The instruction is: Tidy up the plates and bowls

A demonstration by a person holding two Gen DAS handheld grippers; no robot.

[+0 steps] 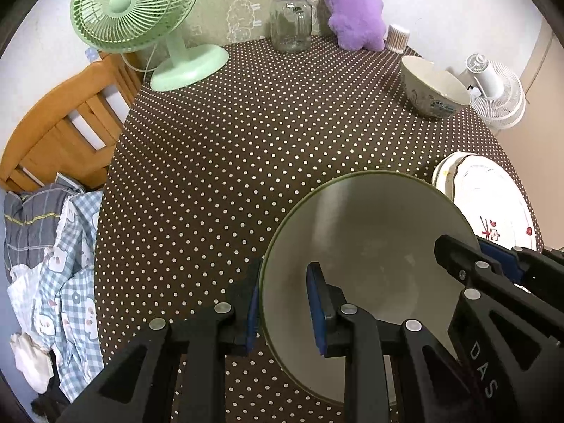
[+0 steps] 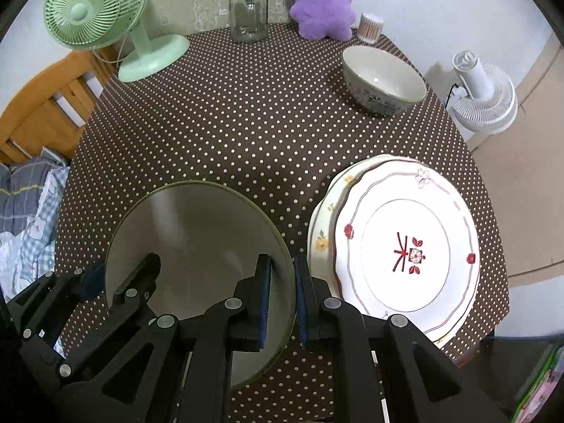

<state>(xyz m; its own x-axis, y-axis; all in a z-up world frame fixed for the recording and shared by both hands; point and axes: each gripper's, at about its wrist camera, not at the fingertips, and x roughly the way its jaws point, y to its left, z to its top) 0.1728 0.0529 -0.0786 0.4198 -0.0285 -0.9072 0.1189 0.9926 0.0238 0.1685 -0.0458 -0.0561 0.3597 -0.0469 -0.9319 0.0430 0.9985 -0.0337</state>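
1. A brown polka-dot tablecloth (image 2: 246,123) is covering the table, with a green fan (image 1: 134,10) standing at the back.
2. Only the right wrist view is showing the stacked plates (image 2: 405,246) whole, just beside the green-rimmed bowl (image 2: 197,246).
3. The left gripper (image 1: 285,303) and right gripper (image 2: 283,303) are each pinching opposite sides of the bowl's rim, one pad inside and one outside.
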